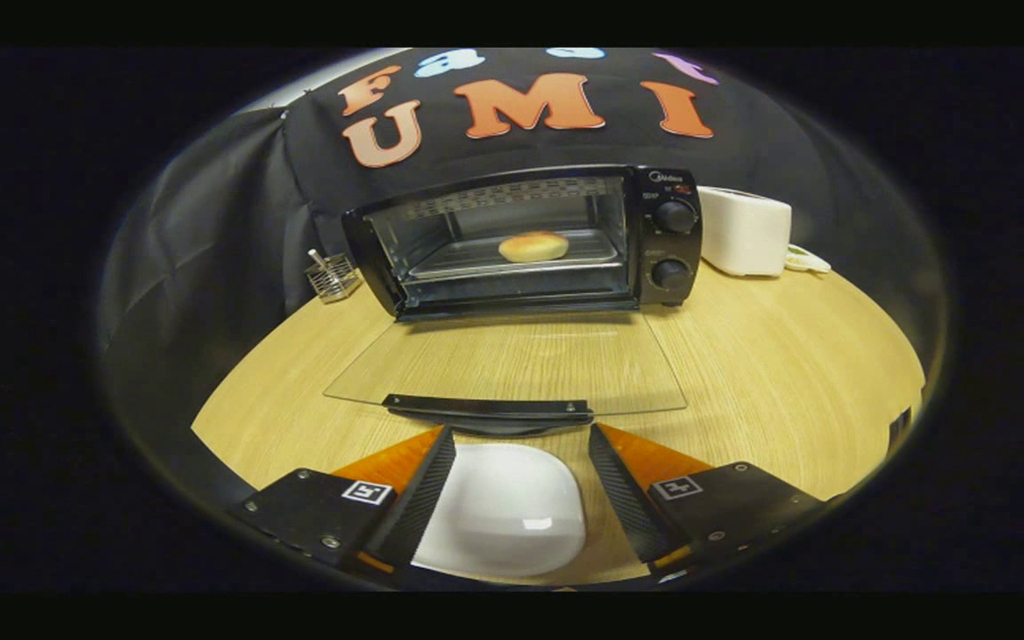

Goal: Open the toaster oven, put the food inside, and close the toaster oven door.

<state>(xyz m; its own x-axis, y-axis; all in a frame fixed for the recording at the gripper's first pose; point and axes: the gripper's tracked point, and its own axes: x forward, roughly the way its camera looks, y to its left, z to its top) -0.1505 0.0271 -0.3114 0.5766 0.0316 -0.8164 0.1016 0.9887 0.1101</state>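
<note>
gripper hanging wide open, gripping nothing | bun sitting inside toaster oven | glass door lying flat open | white plate sitting between fingers

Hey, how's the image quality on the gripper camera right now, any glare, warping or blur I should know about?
Gripper view: fisheye warping bows the wooden table edge and the toaster oven; a glare patch sits on the white plate between the open tongs; the lowered glass door is see-through with faint reflections; the bun inside is sharp and well lit; the edges darken.
</note>
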